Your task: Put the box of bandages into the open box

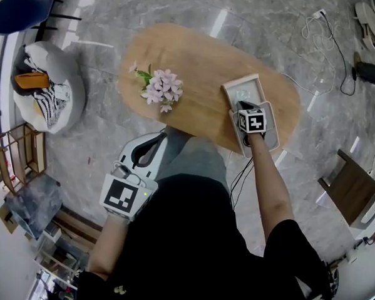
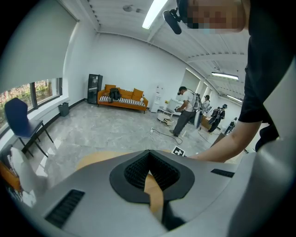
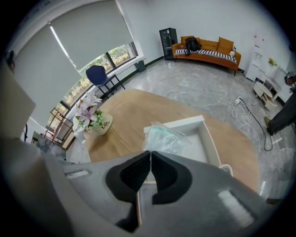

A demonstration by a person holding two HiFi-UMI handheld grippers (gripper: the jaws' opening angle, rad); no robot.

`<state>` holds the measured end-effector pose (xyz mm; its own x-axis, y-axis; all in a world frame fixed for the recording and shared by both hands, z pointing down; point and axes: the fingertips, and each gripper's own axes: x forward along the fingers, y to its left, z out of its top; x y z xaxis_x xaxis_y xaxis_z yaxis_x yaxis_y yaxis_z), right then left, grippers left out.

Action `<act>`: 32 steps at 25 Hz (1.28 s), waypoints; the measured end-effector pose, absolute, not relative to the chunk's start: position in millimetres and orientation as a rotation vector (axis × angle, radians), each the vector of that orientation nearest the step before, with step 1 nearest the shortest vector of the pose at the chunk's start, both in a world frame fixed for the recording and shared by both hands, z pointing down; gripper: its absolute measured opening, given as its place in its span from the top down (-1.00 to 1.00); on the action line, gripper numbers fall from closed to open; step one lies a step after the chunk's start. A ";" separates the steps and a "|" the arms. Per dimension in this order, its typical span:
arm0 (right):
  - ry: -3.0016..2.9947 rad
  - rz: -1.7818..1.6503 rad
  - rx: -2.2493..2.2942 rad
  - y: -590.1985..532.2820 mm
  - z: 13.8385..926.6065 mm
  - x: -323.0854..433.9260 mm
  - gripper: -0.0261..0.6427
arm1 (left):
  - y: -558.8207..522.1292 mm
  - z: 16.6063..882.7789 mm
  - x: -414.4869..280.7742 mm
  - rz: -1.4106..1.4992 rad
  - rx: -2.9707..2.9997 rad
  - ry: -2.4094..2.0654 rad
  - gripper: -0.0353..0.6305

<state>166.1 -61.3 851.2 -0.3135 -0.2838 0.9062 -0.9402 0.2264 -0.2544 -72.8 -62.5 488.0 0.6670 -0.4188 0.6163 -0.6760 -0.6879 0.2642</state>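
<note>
A white open box (image 1: 241, 82) lies on the right end of the oval wooden table (image 1: 195, 58). My right gripper (image 1: 243, 104) hangs over it, jaws together. In the right gripper view the gripper (image 3: 150, 152) is shut on the near edge of a clear plastic packet with pale green contents (image 3: 165, 136). The packet hangs over the box's (image 3: 210, 139) left wall and floor. My left gripper (image 1: 162, 136) is low beside the person's body, off the table's near edge. Its pads (image 2: 148, 152) meet at the tips with nothing between them.
A pot of pink flowers (image 1: 162, 88) stands mid-table, left of the box. Off the table are a cushion heap (image 1: 46, 84) at the left, a wooden chair (image 1: 349, 188) at the right and cables (image 1: 322, 32) on the floor. People (image 2: 185, 115) stand far off.
</note>
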 end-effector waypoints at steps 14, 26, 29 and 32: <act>-1.620 1.179 1.140 -60.1 901.4 166.3 0.88 | -53.1 503.2 -93.3 0.716 2.313 -0.899 0.86; -1.581 1.183 1.138 -52.3 908.2 169.8 0.71 | -49.1 501.9 -99.6 0.688 2.306 -0.920 0.86; -1.584 1.182 1.142 -51.5 904.9 169.5 0.62 | -48.2 498.9 -98.6 0.671 2.275 -0.934 0.86; -1.592 1.170 1.145 -51.4 898.8 169.0 0.62 | -46.8 495.3 -99.1 0.660 2.283 -0.940 0.86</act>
<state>169.0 -51.4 898.8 -0.2381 -0.1902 0.9524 -0.9658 0.1497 -0.2116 -99.1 -46.8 495.3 0.6297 -0.4596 0.6263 -0.7453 -0.5848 0.3202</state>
